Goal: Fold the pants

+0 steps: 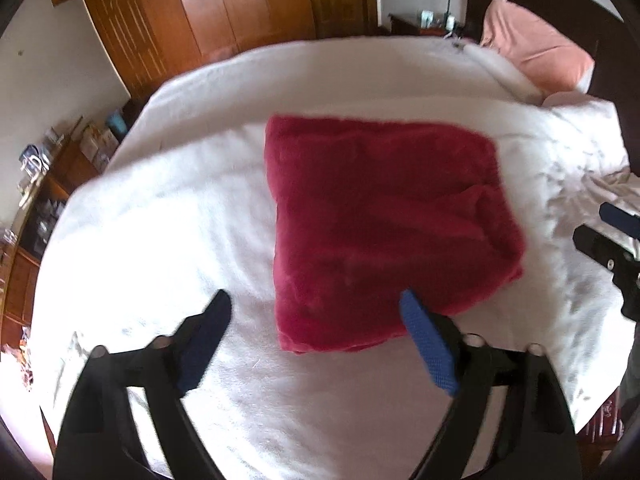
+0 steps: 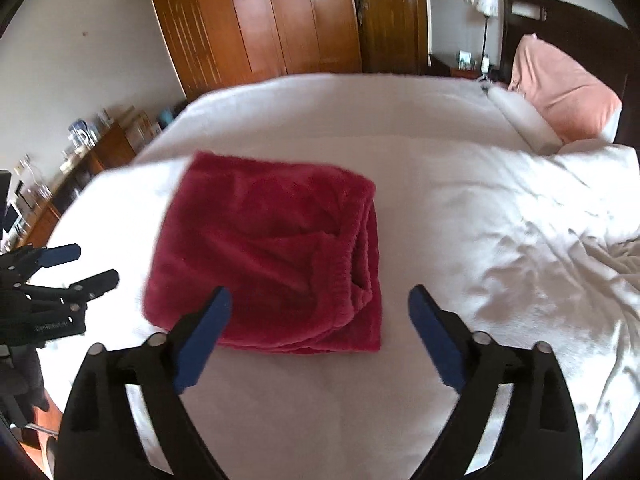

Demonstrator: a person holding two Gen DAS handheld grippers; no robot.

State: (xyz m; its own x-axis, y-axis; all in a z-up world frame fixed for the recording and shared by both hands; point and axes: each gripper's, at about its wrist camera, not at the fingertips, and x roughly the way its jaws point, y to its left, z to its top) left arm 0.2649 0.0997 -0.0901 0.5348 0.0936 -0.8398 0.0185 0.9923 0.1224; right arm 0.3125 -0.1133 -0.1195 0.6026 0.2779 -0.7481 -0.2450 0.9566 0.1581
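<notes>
Dark red fleece pants (image 1: 384,224) lie folded into a thick square on the white bed (image 1: 180,208); in the right wrist view the pants (image 2: 272,256) show their elastic waistband on the right side. My left gripper (image 1: 316,300) hovers open above the near left corner of the bundle, nothing between its blue pads. My right gripper (image 2: 320,294) is open too, over the near right edge of the pants, holding nothing. Each gripper shows at the edge of the other's view: the right gripper (image 1: 608,228), the left gripper (image 2: 86,264).
A pink pillow (image 2: 564,92) leans on the dark headboard at the far right. Crumpled white bedding (image 2: 560,248) lies to the right. A wooden wardrobe (image 2: 272,20) stands beyond the bed, a cluttered low cabinet (image 1: 44,192) along its left side, a lamp (image 2: 486,12) by the nightstand.
</notes>
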